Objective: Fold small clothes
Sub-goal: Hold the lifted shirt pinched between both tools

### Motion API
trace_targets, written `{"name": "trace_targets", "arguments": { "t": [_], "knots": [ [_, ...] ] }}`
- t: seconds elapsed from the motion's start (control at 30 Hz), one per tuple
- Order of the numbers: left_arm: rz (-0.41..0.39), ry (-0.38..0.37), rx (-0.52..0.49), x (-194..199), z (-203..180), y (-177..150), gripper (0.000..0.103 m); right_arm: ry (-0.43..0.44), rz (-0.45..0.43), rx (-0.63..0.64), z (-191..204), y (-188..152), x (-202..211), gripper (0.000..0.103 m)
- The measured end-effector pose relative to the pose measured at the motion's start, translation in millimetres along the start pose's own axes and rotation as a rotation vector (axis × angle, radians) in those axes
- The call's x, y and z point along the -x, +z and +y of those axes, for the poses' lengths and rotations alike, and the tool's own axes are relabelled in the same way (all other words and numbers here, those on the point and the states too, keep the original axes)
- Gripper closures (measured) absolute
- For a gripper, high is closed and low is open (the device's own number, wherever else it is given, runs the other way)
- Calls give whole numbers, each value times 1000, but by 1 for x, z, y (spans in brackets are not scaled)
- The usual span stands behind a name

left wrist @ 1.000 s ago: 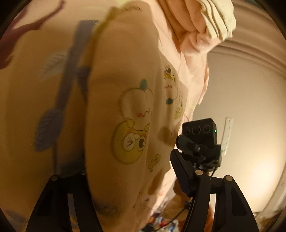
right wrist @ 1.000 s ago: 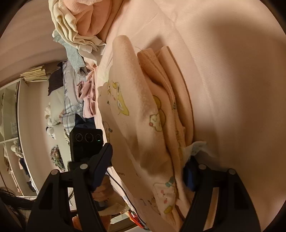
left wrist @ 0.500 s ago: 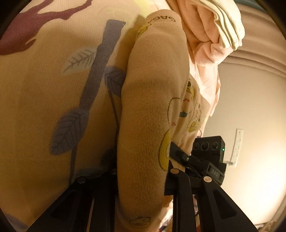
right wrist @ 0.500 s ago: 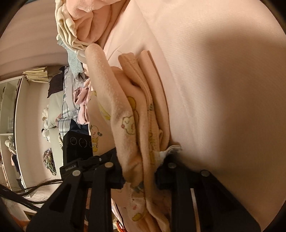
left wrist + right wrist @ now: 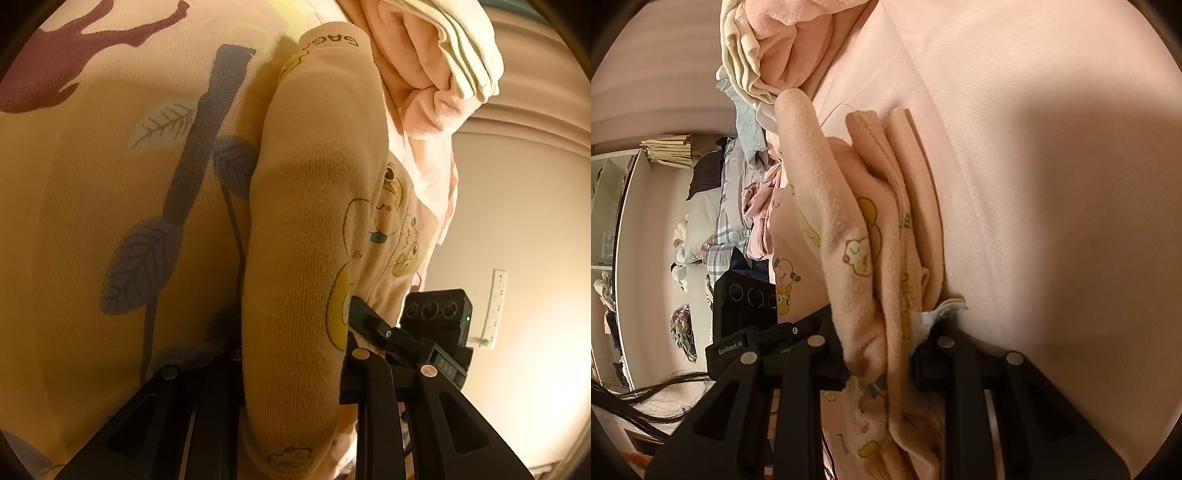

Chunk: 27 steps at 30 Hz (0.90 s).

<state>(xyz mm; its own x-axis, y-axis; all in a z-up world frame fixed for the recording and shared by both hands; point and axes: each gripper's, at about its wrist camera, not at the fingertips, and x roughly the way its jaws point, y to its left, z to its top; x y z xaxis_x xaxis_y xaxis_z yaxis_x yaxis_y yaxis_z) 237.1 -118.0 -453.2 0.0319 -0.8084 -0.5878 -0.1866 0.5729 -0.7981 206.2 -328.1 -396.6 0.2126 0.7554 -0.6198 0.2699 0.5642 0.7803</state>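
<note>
On the leaf-printed bedding point(image 5: 110, 184), both the left gripper point(image 5: 291, 373) and right gripper point(image 5: 879, 354) have just clamped narrow onto the cartoon-print garment point(image 5: 310, 240), so the fold can begin.

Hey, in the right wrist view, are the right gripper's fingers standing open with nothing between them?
No, the right gripper is clamped on a bunched fold of the peach cartoon-print garment.

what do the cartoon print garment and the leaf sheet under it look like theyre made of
Garment: soft knit, likely cotton jersey, matte; fine ribbed rows show in the left wrist view, and a pebbly, slightly fuzzy face in the right. Leaf sheet: thin matte fabric with a fine grain and printed leaves, probably cotton or a blend; the exact fibre cannot be told.
</note>
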Motion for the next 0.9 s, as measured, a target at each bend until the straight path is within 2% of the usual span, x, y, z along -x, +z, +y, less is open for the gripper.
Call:
{"name": "trace_targets", "arguments": {
  "t": [0.4,0.63,0.9],
  "knots": [
    [1,67,-22,5,-14,0,78,11,-9,7,-1,-2,0,82],
    [-23,78,-35,8,-23,-3,78,8,-8,3,0,-1,-1,82],
    [-28,81,-27,8,-17,-8,78,3,-13,7,0,-1,-2,82]
  ]
}}
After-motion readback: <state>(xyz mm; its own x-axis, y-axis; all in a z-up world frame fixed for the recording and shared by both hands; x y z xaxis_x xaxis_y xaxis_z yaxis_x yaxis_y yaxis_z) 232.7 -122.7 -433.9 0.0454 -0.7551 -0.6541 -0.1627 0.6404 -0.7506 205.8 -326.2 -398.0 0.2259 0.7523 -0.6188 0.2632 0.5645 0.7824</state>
